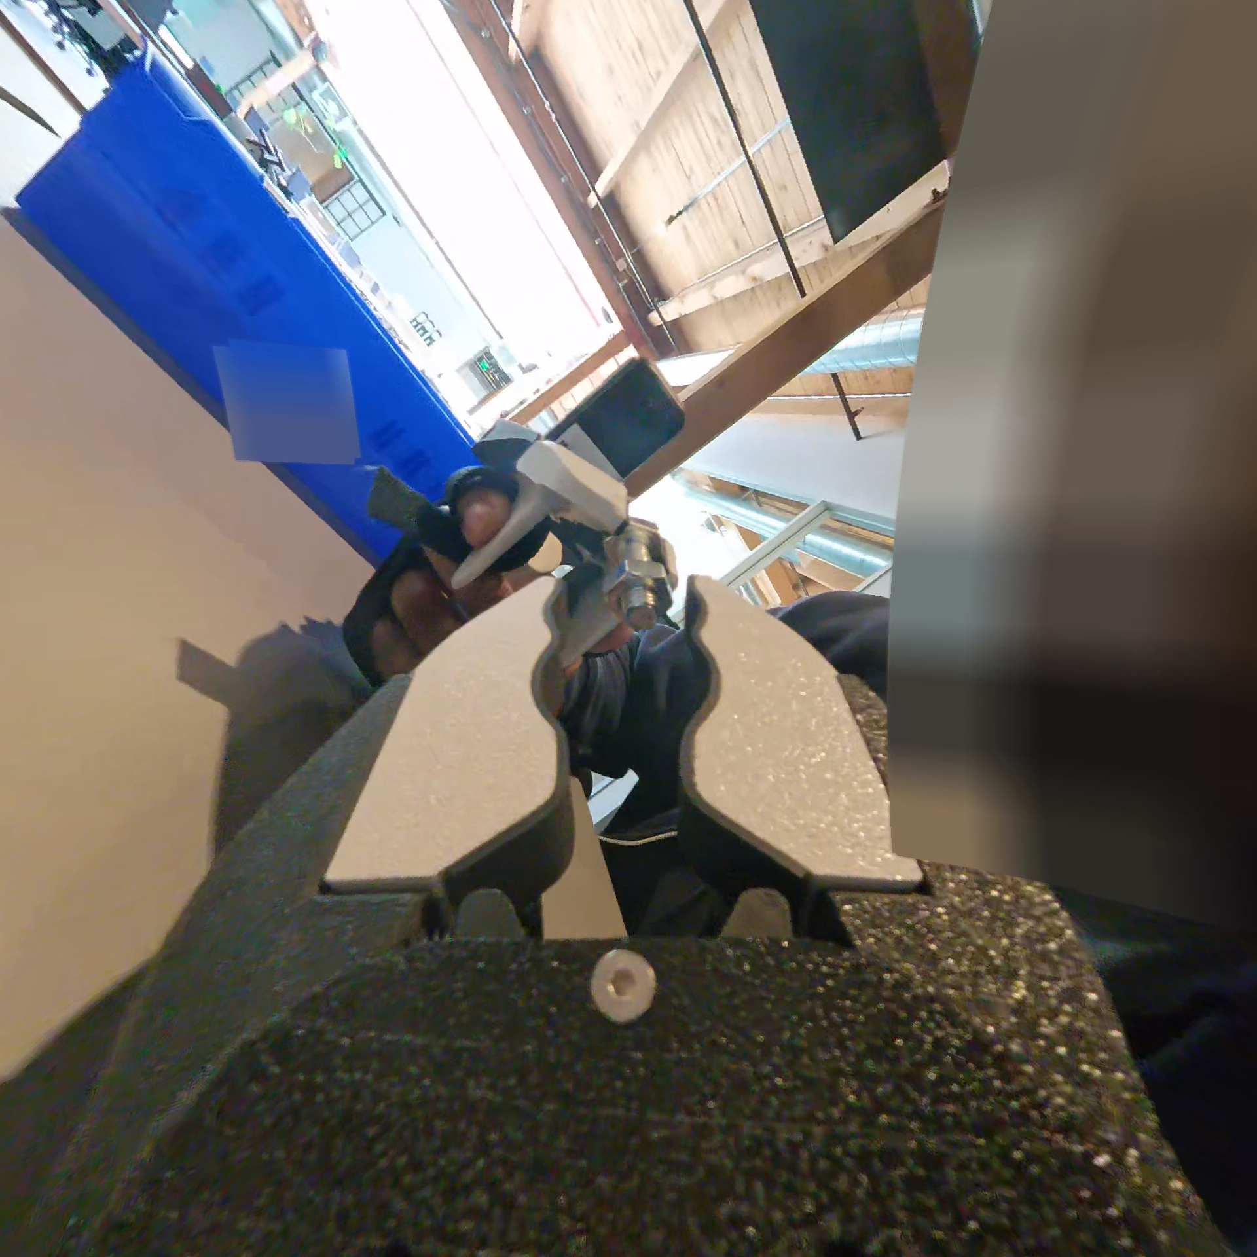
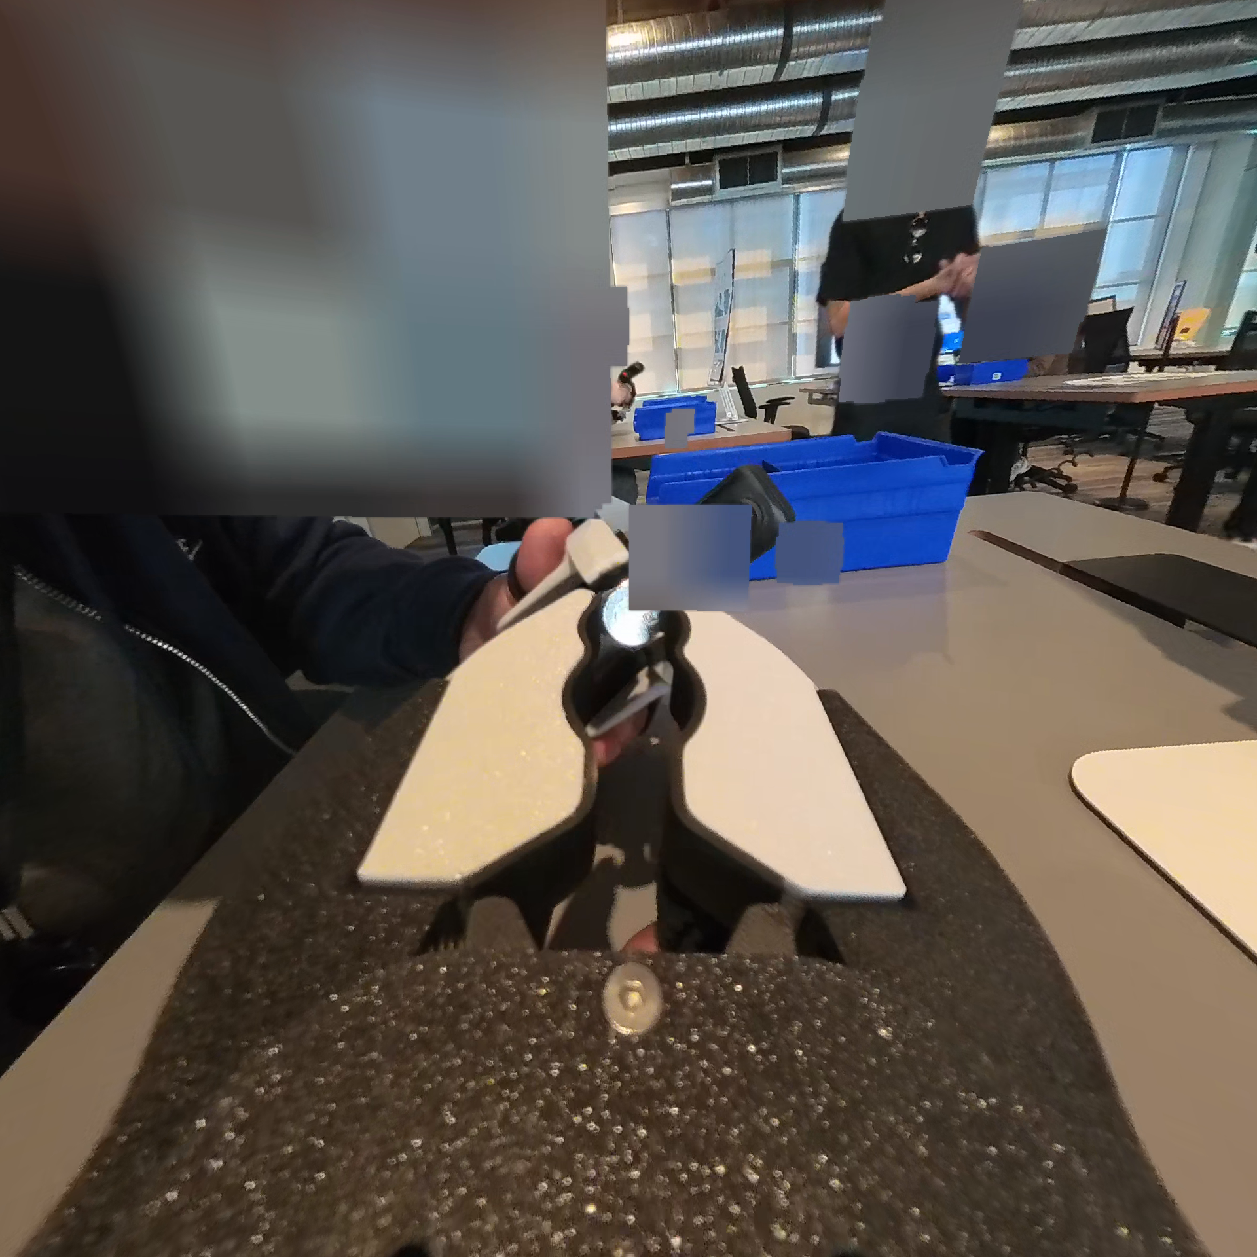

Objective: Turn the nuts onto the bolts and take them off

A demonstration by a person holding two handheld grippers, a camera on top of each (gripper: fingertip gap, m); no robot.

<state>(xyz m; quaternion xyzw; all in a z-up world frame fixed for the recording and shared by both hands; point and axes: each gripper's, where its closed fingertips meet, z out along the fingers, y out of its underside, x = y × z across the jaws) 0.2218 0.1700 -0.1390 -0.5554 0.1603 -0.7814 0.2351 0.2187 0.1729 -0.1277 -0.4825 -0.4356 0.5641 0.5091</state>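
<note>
Your right gripper grips the bolt in its jaws, lifted clear of the worktop, probably to keep the thread reachable. Facing the bolt, your left gripper has its jaws parted and empty, seemingly ready for the nut.
</note>
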